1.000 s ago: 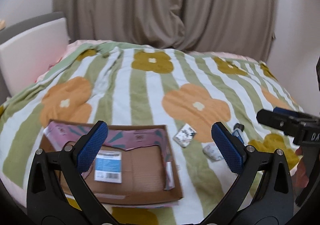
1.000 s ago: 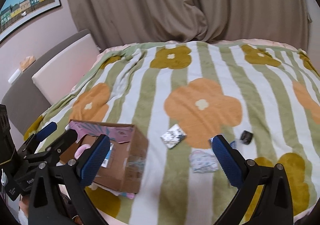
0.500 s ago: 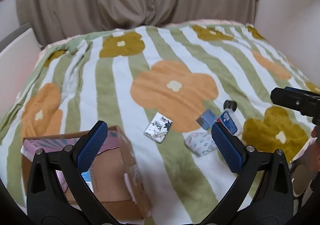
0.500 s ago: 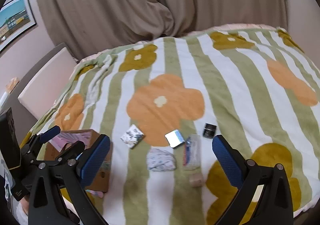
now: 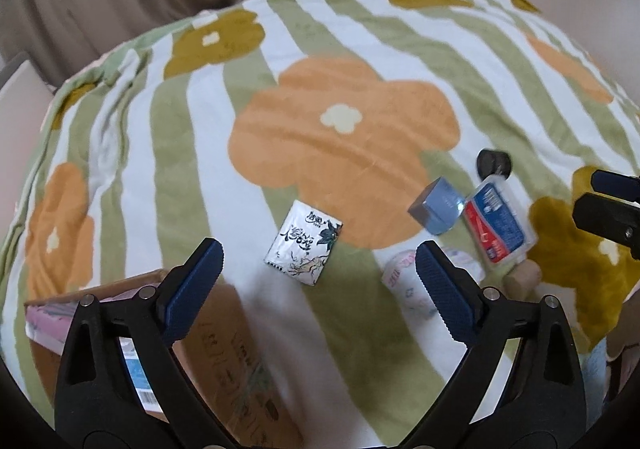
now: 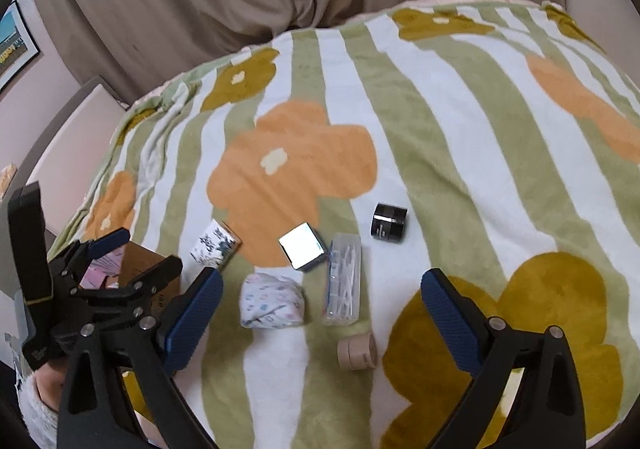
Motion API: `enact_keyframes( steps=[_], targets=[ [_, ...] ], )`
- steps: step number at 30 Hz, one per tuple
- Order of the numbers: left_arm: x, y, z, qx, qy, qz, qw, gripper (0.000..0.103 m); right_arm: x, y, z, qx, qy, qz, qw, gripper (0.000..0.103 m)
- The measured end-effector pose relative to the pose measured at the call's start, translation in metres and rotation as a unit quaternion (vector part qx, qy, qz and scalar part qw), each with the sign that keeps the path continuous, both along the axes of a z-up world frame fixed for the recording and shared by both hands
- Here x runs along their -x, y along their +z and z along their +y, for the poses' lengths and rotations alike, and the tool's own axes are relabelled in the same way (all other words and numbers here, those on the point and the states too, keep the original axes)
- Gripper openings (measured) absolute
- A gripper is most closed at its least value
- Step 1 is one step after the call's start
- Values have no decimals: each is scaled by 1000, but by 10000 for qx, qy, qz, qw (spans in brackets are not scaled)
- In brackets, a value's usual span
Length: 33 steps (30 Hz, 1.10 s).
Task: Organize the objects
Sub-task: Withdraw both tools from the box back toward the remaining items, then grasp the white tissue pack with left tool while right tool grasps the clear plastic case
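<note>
Left gripper: its blue pads stand wide apart with nothing between them. The jaws have just been closing a little. It hangs over the bed, pointing down.
Right gripper: its blue pads stand wide apart too, and they hold nothing. It points down at the small things.
Blanket: a soft blanket with green and white stripes and big orange and yellow flowers. All the things lie on it.
Cardboard box: a brown open box with a pink flap, right under the left gripper's left pad.
Black-and-white packet: a small flat packet with black drawings, just ahead of the left gripper, between its pads.
White cloth bundle: a small soft bundle with tiny coloured prints, just ahead of the right gripper, near its left pad.
Shiny box: a small square box with a mirror-like top, a bit farther ahead, beside the clear case.
Clear plastic case: a long see-through case, between the right gripper's pads.
Black jar: a small round black jar, farthest ahead of the right gripper.
Tan roll: a small tan roll, closest to the right gripper, between its pads.
</note>
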State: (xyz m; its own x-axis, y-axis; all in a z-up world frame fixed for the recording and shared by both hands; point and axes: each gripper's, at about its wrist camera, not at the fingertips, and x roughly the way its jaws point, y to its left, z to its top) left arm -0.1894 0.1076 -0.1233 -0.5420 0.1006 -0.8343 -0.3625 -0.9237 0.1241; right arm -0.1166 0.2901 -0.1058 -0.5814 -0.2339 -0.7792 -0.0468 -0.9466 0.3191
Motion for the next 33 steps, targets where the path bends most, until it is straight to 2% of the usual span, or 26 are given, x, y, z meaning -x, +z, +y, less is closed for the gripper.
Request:
enact_keyframes(
  steps=[5,11,22,25,27,33],
  targets=[
    [18,-24,6,252,-65,-290,9992,91,10,-21,1,37,13,-195,9998,94],
    [39,-51,14,655,-153,-662,9955,82,23,-39,2,8,36,-396,9992,85],
    [64,-74,26,1266,-285,-1082,9856,81,38,-60,0,48,120,-590,9982,71],
    [68,-81,28,1405,-312,-1192,9824,76,39,-62,0,85,139,-610,9980,67],
    [69,-84,29,1444,-316,-1262,9809,67,41,-64,-1,104,154,-623,9979,64],
    [73,-86,26,1373,-274,-1361,9808,54,46,-69,-7,99,221,-672,9974,52]
  ],
)
